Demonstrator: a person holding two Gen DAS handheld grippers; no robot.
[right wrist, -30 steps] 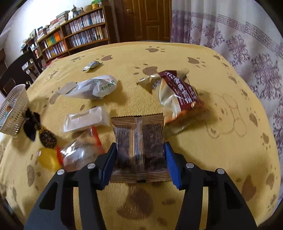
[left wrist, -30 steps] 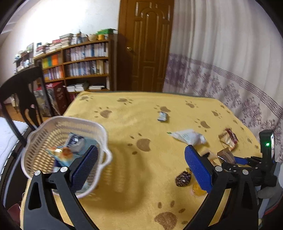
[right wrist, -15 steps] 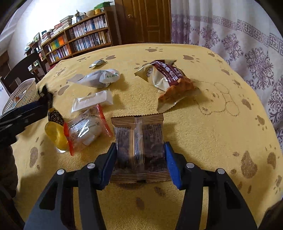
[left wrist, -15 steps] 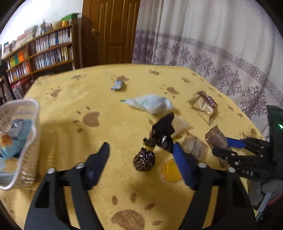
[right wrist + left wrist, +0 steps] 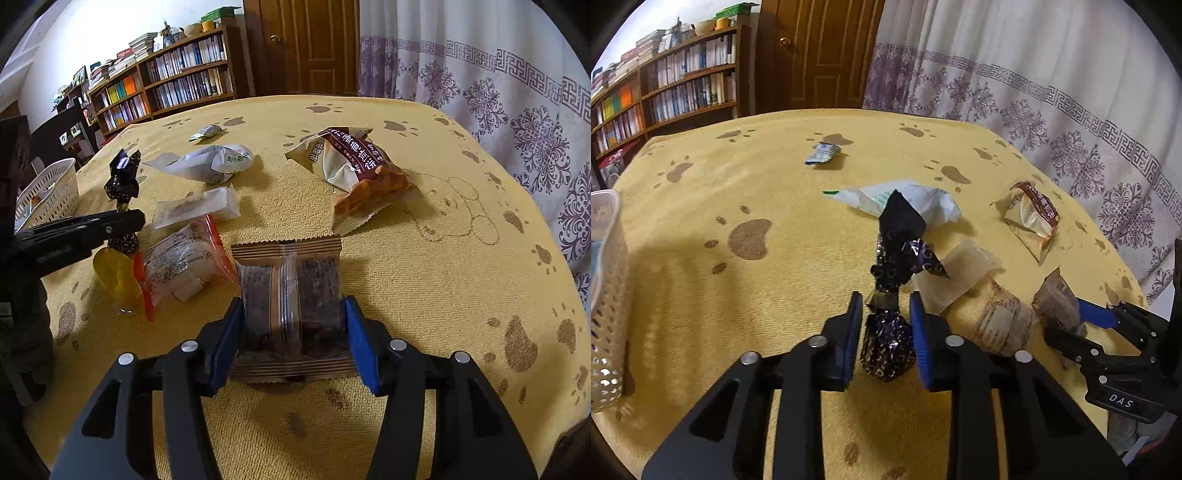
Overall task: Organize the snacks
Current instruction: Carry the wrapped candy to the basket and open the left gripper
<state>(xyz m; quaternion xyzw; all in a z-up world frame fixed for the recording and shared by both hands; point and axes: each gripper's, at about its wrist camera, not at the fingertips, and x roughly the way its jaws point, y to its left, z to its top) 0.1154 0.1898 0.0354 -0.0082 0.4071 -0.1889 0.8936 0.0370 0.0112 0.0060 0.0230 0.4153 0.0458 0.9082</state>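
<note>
A dark purple foil candy [image 5: 886,347] with a tall twisted top stands on the yellow paw-print cloth [image 5: 775,206]. My left gripper [image 5: 885,306] is shut on its round body. From the right wrist view the left gripper [image 5: 131,221] enters from the left with the candy [image 5: 122,177] sticking up above it. My right gripper [image 5: 291,306] is shut on a brown twin-cake pack [image 5: 288,291], held flat just above the cloth. The right gripper [image 5: 1082,314] and its pack [image 5: 1056,302] also show at the right edge. A white perforated basket [image 5: 605,295] stands at the far left.
Loose snacks lie between the grippers: a white bag [image 5: 210,162], a clear wrapper [image 5: 195,206], a red-edged pack [image 5: 181,262], a yellow jelly [image 5: 114,280], a maroon-and-cream crisp bag [image 5: 354,166] and a small silver candy [image 5: 205,132]. A curtain hangs right, bookshelves behind.
My left gripper swung right from over the basket to the purple candy and closed on it. The right gripper kept its hold on the brown pack and barely moved.
</note>
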